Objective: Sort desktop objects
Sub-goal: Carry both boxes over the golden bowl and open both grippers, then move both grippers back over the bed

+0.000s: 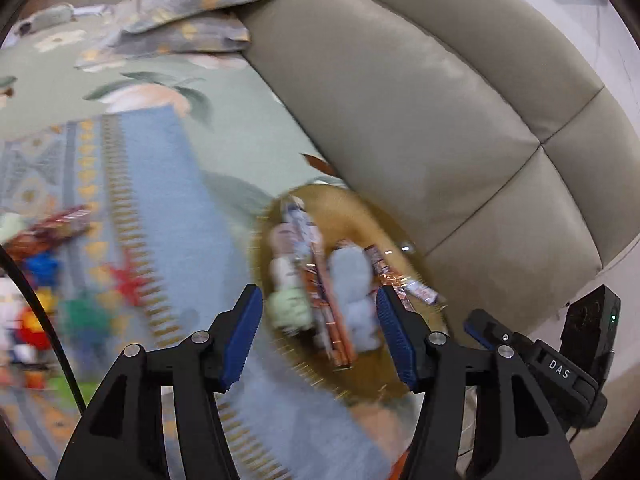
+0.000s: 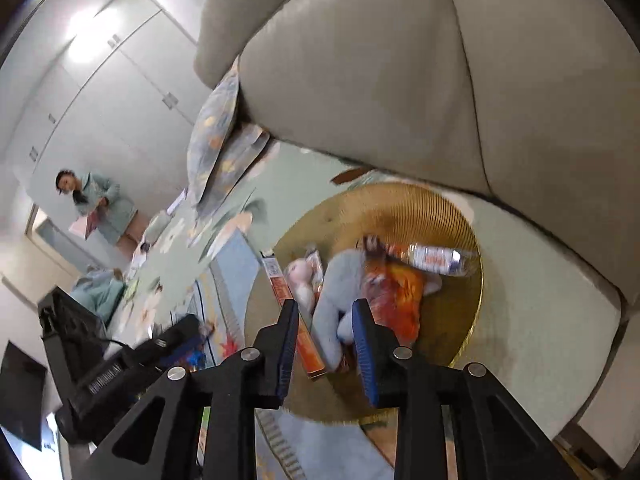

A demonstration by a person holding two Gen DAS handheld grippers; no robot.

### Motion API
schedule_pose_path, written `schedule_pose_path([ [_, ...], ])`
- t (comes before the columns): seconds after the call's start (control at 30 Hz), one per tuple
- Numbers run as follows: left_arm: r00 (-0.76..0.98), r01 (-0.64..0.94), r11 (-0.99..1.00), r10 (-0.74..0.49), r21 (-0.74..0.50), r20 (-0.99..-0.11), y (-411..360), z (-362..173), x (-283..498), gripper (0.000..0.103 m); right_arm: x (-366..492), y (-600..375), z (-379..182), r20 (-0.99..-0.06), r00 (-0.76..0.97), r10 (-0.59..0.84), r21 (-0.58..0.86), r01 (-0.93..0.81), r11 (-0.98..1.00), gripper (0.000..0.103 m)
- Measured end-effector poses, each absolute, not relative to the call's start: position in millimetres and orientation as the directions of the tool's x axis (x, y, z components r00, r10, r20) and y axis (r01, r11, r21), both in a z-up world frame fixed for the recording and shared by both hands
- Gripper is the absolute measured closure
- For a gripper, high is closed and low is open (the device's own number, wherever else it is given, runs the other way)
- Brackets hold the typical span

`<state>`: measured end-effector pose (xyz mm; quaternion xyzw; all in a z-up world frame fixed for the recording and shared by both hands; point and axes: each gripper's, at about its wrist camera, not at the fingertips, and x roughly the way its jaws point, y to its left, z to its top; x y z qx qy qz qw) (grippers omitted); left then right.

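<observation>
Closest thing in the left wrist view is the left gripper (image 1: 320, 332) itself, black frame with blue ribbed pads, jaws standing apart with nothing pinched between them. It hangs right over a round golden basket (image 1: 352, 204) with a thin ribbed wall. Inside that basket, framed between the two fingers, there's a pale blue plush toy (image 1: 354, 292), a pale green and white plush (image 1: 286, 292) beside it on the left, and a long orange box (image 1: 332, 320) lying between the two. It's all smeared with motion blur, so finer detail is a no-go. Further left, well apart from the basket, a heap of bright toys (image 1: 48, 280) in red, blue, green and yellow sits on a blue patterned mat (image 1: 168, 200).

Right wrist view: the right gripper (image 2: 326, 344) has its jaws only a bit apart, and I can't see anything caught in them either. It looks down into the same basket (image 2: 400, 204) from the other side. Blue plush (image 2: 336, 300) shows just past the fingertips, orange box (image 2: 292, 312) lies along the left finger's line, a crumpled orange packet (image 2: 400, 296) is to the right, and a clear plastic bottle (image 2: 434, 258) lies on its side at the far rim.

Basket sits on a pale green floral sheet (image 2: 540, 320), tucked close against a big grey padded headboard (image 2: 400, 80). Patterned pillows (image 2: 216, 136) lie beyond it, and a person (image 2: 100, 204) in pale green stands way at the back by white cupboards (image 2: 100, 92).
</observation>
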<state>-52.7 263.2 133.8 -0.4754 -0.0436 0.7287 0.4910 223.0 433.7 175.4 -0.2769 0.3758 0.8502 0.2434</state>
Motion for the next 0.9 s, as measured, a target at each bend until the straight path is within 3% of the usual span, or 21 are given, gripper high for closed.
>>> schedule_pose_path([
  [0.17,-0.157,-0.673,-0.594,0.697,-0.442,-0.699,158.7,154.5,-76.5,0.046,206.1,369.7,171.8,-0.664,-0.74,0.107,0.454,-0.513,-0.729,0.073],
  [0.23,-0.204,-0.657,-0.641,0.657,-0.397,-0.726,110.3,159.5,-87.7,0.046,198.5,338.0,159.9,-0.678,-0.732,0.062,0.431,-0.465,-0.773,0.062],
  [0.3,-0.223,-0.651,-0.677,0.603,-0.343,-0.766,61.9,157.9,-95.8,0.046,181.0,305.3,134.4,-0.715,-0.699,-0.003,0.431,-0.436,-0.79,0.04],
  [0.43,-0.205,-0.615,-0.75,0.448,-0.241,-0.87,-18.9,124.6,-104.6,0.046,149.5,239.5,75.3,-0.798,-0.59,-0.118,0.385,-0.35,-0.854,0.04],
  [0.57,-0.171,-0.574,-0.788,0.384,-0.225,-0.907,-59.5,84.4,-109.1,0.046,127.4,201.8,58.1,-0.832,-0.522,-0.188,0.363,-0.256,-0.896,0.04],
  [0.67,-0.123,-0.582,-0.764,0.423,-0.28,-0.898,-56.7,67.7,-111.3,0.046,121.0,193.2,73.6,-0.825,-0.554,-0.11,0.273,-0.221,-0.936,0.04],
  [0.73,-0.133,-0.661,-0.716,0.407,-0.225,-0.904,-34.8,62.9,-108.3,0.046,111.2,196.9,78.7,-0.832,-0.554,0.018,0.149,-0.255,-0.955,0.039],
  [0.9,-0.136,-0.779,-0.622,0.289,-0.078,-0.948,8.0,35.8,-103.2,0.046,92.1,224.0,57.4,-0.861,-0.508,0.004,0.18,-0.311,-0.933,0.038],
])
